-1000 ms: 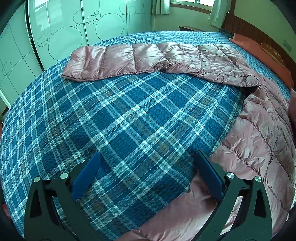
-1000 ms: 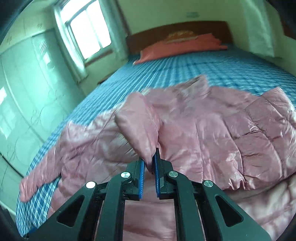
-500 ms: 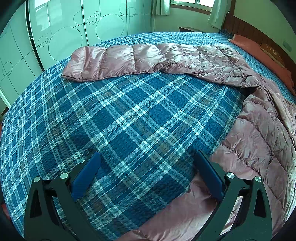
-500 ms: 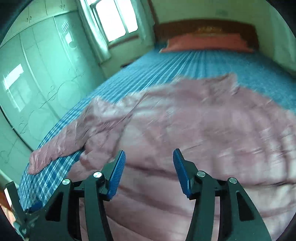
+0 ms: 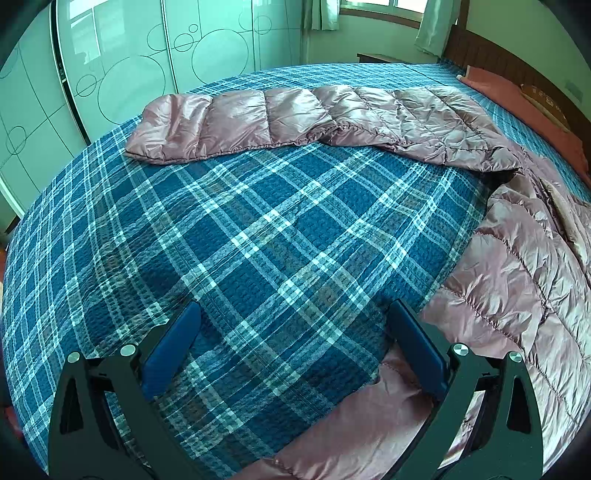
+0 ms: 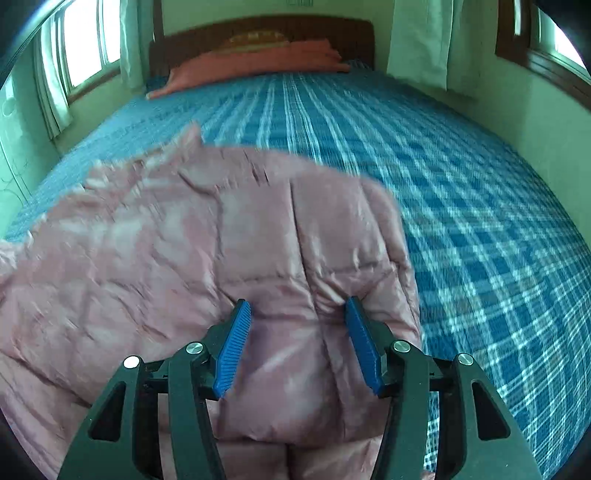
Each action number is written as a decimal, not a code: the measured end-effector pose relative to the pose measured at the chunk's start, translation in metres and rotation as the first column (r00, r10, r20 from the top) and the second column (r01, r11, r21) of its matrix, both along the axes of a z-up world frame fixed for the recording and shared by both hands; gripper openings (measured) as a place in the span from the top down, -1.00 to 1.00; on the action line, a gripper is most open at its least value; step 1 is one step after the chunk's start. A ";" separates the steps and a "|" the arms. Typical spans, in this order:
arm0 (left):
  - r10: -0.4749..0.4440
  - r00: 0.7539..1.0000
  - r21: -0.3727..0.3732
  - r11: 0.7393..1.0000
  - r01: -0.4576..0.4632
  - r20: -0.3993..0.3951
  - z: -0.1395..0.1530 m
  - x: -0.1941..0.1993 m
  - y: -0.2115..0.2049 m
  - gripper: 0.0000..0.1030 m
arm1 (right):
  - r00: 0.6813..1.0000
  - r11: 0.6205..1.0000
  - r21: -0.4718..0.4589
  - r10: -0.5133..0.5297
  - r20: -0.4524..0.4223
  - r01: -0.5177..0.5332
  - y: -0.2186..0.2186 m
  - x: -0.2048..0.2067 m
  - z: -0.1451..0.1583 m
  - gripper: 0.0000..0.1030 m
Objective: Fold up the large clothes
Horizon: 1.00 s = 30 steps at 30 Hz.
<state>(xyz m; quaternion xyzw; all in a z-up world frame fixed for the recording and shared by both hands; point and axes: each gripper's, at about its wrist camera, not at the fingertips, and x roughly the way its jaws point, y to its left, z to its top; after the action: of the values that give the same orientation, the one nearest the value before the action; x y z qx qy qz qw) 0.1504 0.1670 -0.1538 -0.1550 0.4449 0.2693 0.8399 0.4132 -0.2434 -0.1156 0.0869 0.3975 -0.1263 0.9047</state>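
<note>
A pink quilted down jacket (image 6: 184, 258) lies on the blue plaid bed. In the left wrist view its one sleeve (image 5: 236, 122) stretches flat across the far part of the bed, and its body (image 5: 524, 280) lies at the right. My left gripper (image 5: 293, 343) is open and empty, low over the bedspread beside the jacket's hem (image 5: 369, 421). My right gripper (image 6: 297, 339) is open and empty, just above the jacket's folded right side (image 6: 332, 266). The right wrist view is motion-blurred.
The blue plaid bedspread (image 5: 258, 251) covers the whole bed. An orange pillow (image 6: 258, 61) lies against the wooden headboard (image 6: 258, 31). Glass wardrobe doors (image 5: 129, 55) stand beyond the bed's far side. Curtained windows (image 6: 85, 48) are near the headboard.
My right gripper let go of the sleeve it pinched, opened, and swung right toward the headboard; the sleeve now lies folded on the jacket body. My left gripper stayed still and open.
</note>
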 end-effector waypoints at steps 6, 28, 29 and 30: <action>0.000 1.000 0.000 1.000 0.000 0.000 0.000 0.000 0.000 -0.96 | 0.998 0.999 -0.032 0.006 -0.067 -0.008 0.006 0.022 -0.020 -0.11; 0.132 0.956 -0.295 0.954 -0.050 0.263 0.021 -0.020 0.129 -0.84 | 0.999 0.998 -0.023 0.051 0.009 -0.050 0.045 -0.007 -0.029 -0.34; 0.161 0.945 -0.310 0.948 -0.068 0.285 0.020 -0.019 0.146 -0.66 | 0.999 0.998 -0.026 0.051 0.009 -0.051 0.046 -0.007 -0.029 -0.35; 0.185 0.935 -0.333 0.940 -0.078 0.301 0.018 -0.017 0.161 -0.59 | 0.999 0.998 -0.027 0.051 0.011 -0.051 0.045 -0.007 -0.029 -0.35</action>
<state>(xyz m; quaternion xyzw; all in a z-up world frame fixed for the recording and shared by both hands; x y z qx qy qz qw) 0.1336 0.3281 -0.1362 -0.3597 0.3246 0.2214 0.8463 0.4059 -0.1980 -0.1446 0.0655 0.3924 -0.1081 0.9111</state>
